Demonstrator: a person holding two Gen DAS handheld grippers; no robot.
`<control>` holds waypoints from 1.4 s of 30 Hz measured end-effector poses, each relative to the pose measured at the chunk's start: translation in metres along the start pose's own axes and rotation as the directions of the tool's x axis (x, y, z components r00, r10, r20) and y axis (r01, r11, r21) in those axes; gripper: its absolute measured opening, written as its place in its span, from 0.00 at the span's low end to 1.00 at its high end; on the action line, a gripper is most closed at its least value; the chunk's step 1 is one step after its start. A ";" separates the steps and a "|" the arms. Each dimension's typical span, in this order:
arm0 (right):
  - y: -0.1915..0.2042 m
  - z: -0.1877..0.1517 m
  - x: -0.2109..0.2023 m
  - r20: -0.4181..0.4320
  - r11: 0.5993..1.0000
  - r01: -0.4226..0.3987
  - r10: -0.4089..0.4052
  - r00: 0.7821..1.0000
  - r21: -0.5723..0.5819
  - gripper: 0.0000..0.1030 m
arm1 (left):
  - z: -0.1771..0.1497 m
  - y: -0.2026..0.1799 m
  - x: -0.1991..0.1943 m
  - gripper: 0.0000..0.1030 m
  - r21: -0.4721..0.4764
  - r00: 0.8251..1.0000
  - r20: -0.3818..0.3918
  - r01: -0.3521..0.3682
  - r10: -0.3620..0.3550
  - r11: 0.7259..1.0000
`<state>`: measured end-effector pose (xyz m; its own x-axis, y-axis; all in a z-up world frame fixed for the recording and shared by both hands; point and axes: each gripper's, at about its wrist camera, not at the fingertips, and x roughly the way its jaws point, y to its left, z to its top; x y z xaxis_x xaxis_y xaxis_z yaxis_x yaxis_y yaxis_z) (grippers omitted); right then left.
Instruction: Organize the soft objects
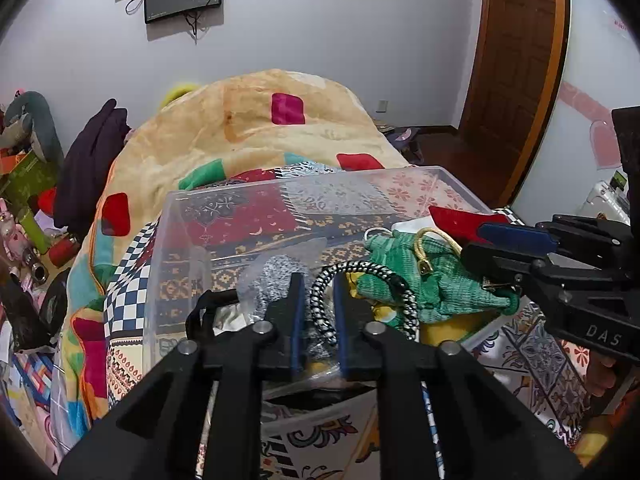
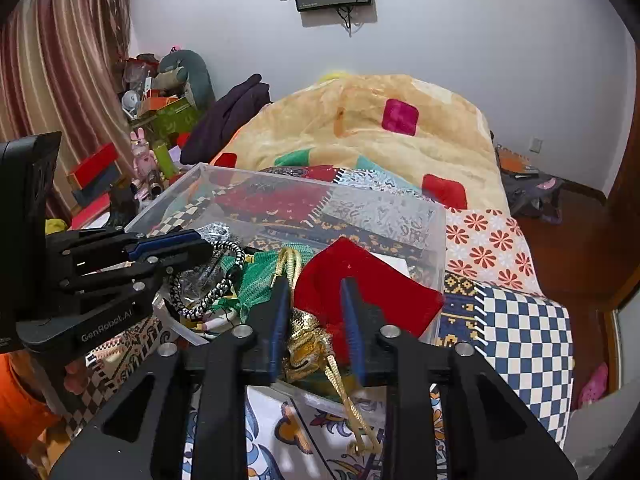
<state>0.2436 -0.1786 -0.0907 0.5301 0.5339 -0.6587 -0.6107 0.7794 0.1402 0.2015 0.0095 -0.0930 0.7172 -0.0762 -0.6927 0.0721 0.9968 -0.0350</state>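
Soft pouches and cords fill the near end of a clear rectangular plastic bin [image 1: 176, 216] on a patchwork bedspread [image 2: 524, 320]. We see a folded cream blanket [image 1: 256, 128] behind it. Our left gripper [image 1: 316, 316] has its jaws apart around a black-and-white braided cord [image 1: 324, 300]. Our right gripper [image 2: 314, 320], jaws apart, straddles a gold drawstring pouch [image 2: 308, 344] beside a red velvet pouch [image 2: 360, 276]. Only the left view shows the green knit pouch [image 1: 432, 276] fully.
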 end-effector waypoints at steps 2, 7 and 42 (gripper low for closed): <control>0.002 0.001 -0.007 0.016 1.000 0.003 -0.003 1.000 -0.004 0.39 | -0.001 0.000 -0.005 0.21 -0.004 1.000 0.005 0.005 -0.005 1.000; 0.009 0.008 -0.027 0.063 1.000 0.003 -0.002 0.998 -0.023 0.42 | 0.001 0.001 -0.029 0.25 -0.021 0.999 0.047 0.013 -0.012 1.000; 0.054 -0.009 -0.156 0.390 0.998 0.043 -0.023 0.920 -0.044 0.87 | -0.024 -0.030 -0.205 0.89 -0.024 0.899 0.437 -0.013 0.022 1.000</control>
<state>0.1222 -0.2227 0.0132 0.7314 0.6018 -0.3208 -0.6124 0.7866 0.0793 0.0357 -0.0046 0.0331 0.9493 -0.0575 -0.3090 0.0462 0.9980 -0.0436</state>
